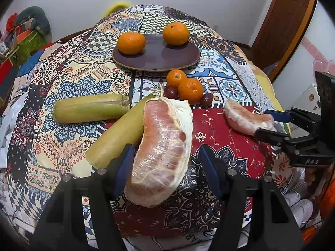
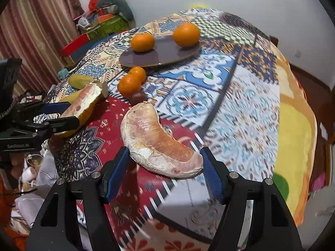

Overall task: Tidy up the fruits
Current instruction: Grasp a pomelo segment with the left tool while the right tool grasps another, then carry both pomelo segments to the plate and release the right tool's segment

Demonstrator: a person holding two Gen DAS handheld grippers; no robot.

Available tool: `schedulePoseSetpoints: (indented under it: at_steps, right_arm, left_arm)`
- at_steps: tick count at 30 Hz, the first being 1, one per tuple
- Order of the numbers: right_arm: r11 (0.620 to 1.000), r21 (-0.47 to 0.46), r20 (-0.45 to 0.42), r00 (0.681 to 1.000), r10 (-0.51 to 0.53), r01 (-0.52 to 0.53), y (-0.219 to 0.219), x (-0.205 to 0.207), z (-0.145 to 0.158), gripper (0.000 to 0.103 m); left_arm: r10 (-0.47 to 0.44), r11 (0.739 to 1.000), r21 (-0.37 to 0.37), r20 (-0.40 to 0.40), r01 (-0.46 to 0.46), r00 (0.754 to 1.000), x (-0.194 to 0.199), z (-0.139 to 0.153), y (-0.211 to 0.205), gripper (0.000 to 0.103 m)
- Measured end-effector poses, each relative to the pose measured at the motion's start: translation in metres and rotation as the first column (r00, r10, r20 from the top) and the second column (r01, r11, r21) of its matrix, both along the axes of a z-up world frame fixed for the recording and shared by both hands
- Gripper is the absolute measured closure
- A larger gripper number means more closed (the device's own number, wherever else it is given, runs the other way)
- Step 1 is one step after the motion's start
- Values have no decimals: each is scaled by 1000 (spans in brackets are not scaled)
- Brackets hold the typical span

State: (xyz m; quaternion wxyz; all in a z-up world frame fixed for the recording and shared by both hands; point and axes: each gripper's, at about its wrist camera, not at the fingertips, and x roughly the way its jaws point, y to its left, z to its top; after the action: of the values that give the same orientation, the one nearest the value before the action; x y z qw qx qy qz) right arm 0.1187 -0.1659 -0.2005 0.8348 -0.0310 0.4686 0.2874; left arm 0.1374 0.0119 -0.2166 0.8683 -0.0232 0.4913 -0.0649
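White plaster wall point(image 1: 209, 2) straight ahead of the tool. Brown wooden door point(image 1: 282, 23) ahead-right. Striped pinkish curtain point(image 2: 35, 27) to the left. Cluttered pile of boxes and cushions point(image 2: 102, 18) ahead-left against the wall. Patchwork-print tablecloth point(image 2: 240, 96) over the table below. Dark floor point(image 2: 309, 87) right.

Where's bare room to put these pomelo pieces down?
The plate is bare between its two oranges and along its near rim. The checked cloth right of the plate is free too. It's crowded just below the plate: loose oranges, grapes, sugarcane.
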Motion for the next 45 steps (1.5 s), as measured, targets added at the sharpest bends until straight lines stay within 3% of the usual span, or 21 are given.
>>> schedulePoseSetpoints:
  at_steps: [9,17,21,24,28,31,33,38,40,41,45]
  right_arm:
    - [999,22,-6,1000,24,-24,0,-1,11,35]
    - [1000,-8,19,1000,14,-13,6,4,14,35]
    - [998,-68,79,997,10,-4,8,2,18,19]
    - [996,-82,96,995,38,-30,10,1,20,18]
    - [995,-70,73,995,71,-66,17,8,15,19]
    - [995,-62,41,996,77,-74,24,14,6,25]
    - [993,-56,-1,995,104,-104,28,16,-2,36]
    - [990,-86,38,993,112,-108,36,16,-11,39]
    - [993,-73,40,995,92,-88,36,20,-12,49]
    - [995,-61,38,996,81,-79,36,23,-11,63]
    - [997,-52,36,997,67,-65,35,25,-7,63]
  left_arm:
    - [-12,993,-116,-85,2,996,0,-9,2,42]
    - [-6,997,-76,-69,1,998,9,-17,-4,42]
    - [-25,998,-63,-57,22,998,15,-20,-12,43]
    - [-30,999,-37,-46,28,998,16,-20,-16,52]
    - [-19,998,-59,-42,17,999,16,-18,-12,53]
    - [-17,998,-62,-28,15,999,12,-13,-9,53]
    - [-13,997,-73,-24,12,1000,12,-12,-8,54]
    - [3,997,-73,1,-3,1000,13,-4,-4,54]
    - [12,998,-63,13,-11,1000,13,-1,-5,54]
    - [16,998,-61,18,-15,1000,14,0,-5,54]
    - [21,997,-75,42,-18,999,14,8,-6,54]
